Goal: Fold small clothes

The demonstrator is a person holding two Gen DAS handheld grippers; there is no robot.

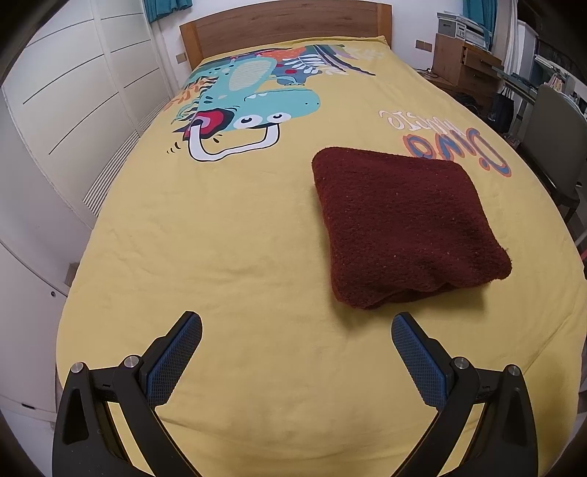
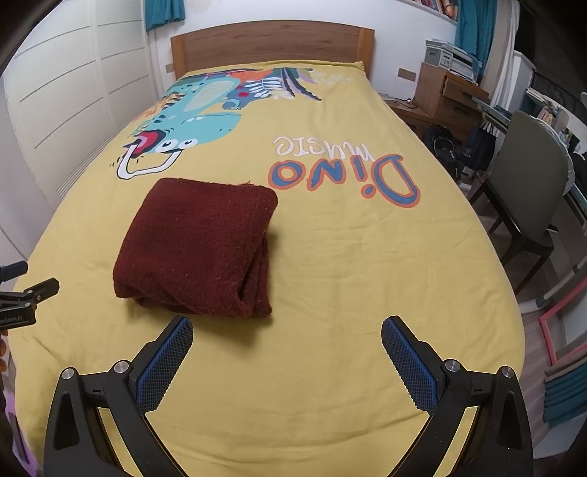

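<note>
A dark red fuzzy cloth (image 1: 403, 224) (image 2: 198, 246) lies folded into a thick square on the yellow bed cover (image 1: 227, 235) (image 2: 348, 257). Its layered open edges face the near side. My left gripper (image 1: 296, 323) hovers open over bare cover, just in front and left of the cloth, with nothing between its blue pads. My right gripper (image 2: 287, 326) is open too, in front and right of the cloth's near corner, and holds nothing. The left gripper's black body (image 2: 25, 297) shows at the left edge of the right wrist view.
The cover carries a dinosaur print (image 1: 238, 106) and "Dino music" lettering (image 2: 345, 172). A wooden headboard (image 1: 286, 27) stands at the far end. White wardrobe doors (image 1: 66, 84) run along the left. A grey chair (image 2: 528, 183), desk and bags crowd the right side.
</note>
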